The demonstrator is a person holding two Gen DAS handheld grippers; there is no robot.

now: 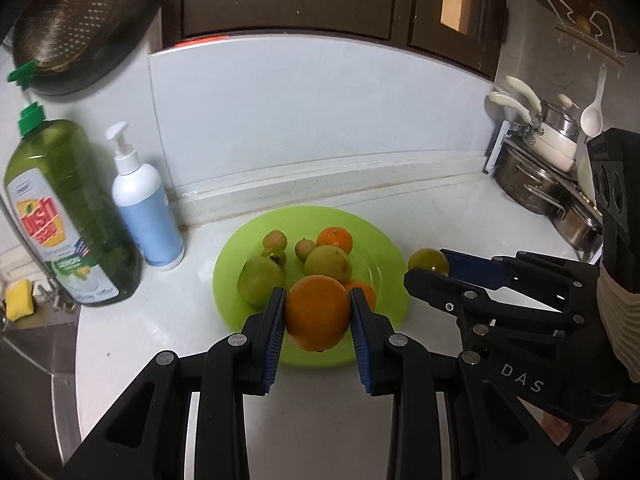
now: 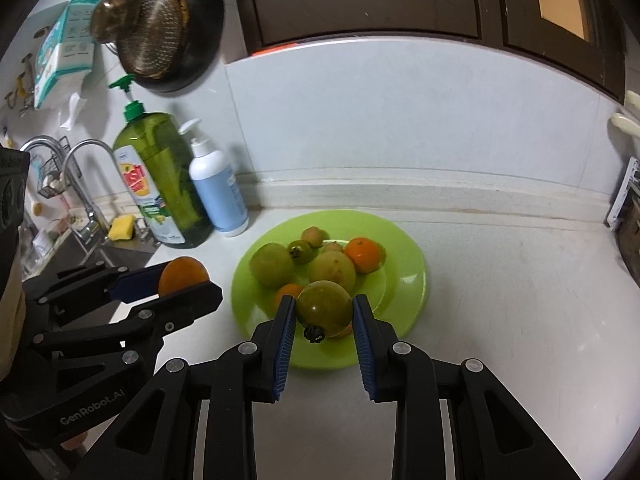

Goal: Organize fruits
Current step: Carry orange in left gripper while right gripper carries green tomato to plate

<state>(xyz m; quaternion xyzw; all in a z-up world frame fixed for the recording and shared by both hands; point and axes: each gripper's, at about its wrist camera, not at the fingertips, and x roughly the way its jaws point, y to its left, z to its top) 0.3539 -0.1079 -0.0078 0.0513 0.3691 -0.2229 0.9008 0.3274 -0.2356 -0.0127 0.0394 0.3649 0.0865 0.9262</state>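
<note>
Nearest the left wrist camera, the left tool [image 1: 318, 312] is clenched on a large orange [image 1: 317, 312], its blue pads pressed to both sides, held over the near rim of the green plate [image 1: 384, 240]. In the right wrist view, the right tool [image 2: 324, 314] is likewise clamped on a green-brown tomato [image 2: 324, 307] with a dark stem, held above the plate's [image 2: 412, 276] near edge.

The plate rests on the white bench [image 1: 460, 216] and holds the other fruit. Counted in the left view: one large green apple [image 1: 260, 286], one yellow-green round fruit [image 1: 327, 263], one mandarin [image 1: 335, 240] at the back, one more orange-coloured fruit [image 1: 366, 294] partly hidden behind the right pad, one small green tomato [image 1: 275, 257] and two small brownish fruits [image 1: 275, 239], [image 1: 305, 248].

Farther back on the left stand two bottles: green dish soap [image 1: 68, 208] and a white pump bottle [image 1: 146, 208], just beside each other. At the far right sits a stack of pots [image 1: 552, 168].
</note>
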